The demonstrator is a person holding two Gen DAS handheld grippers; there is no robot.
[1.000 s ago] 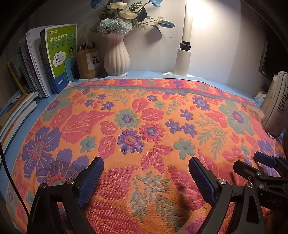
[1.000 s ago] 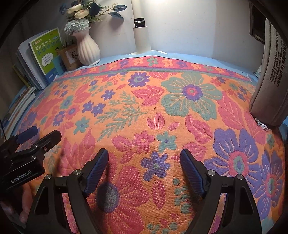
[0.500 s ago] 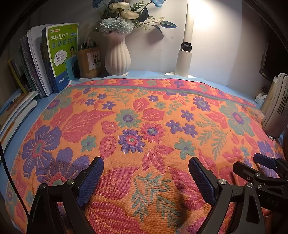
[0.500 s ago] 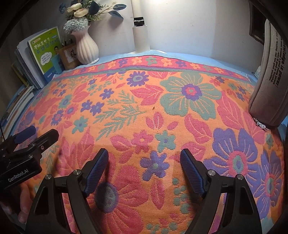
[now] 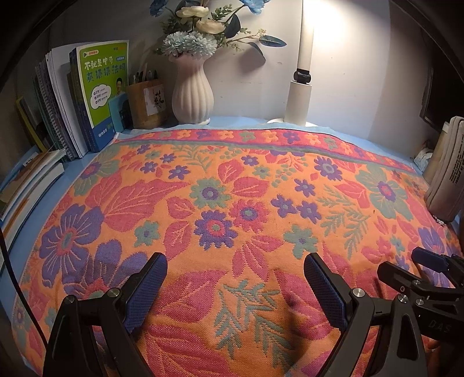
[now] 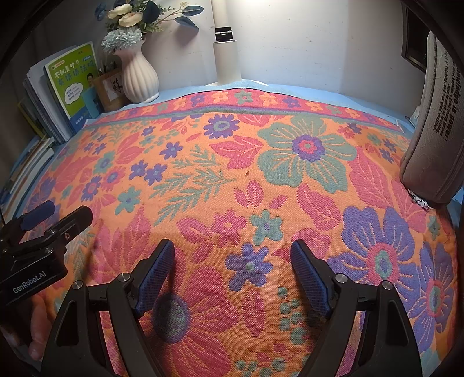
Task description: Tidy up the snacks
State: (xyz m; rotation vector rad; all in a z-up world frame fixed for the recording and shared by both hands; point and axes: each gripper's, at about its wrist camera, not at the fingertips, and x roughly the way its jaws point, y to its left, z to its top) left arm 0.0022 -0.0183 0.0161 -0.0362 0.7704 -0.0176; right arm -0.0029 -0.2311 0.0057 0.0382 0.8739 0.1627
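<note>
The left tongs (image 5: 235, 285) hang low over the near part of a flowered cloth (image 5: 232, 203), spread wide with nothing between the blue-padded fingers (image 5: 146, 290). The right tongs (image 6: 232, 272) hang just beside them at the same height, also spread wide and holding nothing. Each pair shows in the other's view: the right tongs (image 5: 426, 278) at the lower right edge of the left view, the left tongs (image 6: 43, 232) at the lower left edge of the right view, with part of the hand (image 6: 37, 327) that holds them below.

No snack shows in either view, so where the snacks are cannot be told.

The cloth, orange with red, purple and green flowers and leaves, covers most of the desk (image 5: 232, 123), whose light blue top shows along the far and left edges. At the back, against the wall, stands a white ribbed vase (image 5: 192, 92) with blue and cream flowers (image 5: 200, 26). Just left of it is a brown pen holder (image 5: 146, 105), and further left a row of upright books (image 5: 87, 98), the front one with a green cover. More books (image 5: 26, 182) lie flat at the left edge. To the right of the vase stands a white lamp (image 5: 301, 78), lit. A grey pencil case (image 6: 435, 124) with printed lettering stands at the right edge of the cloth.
</note>
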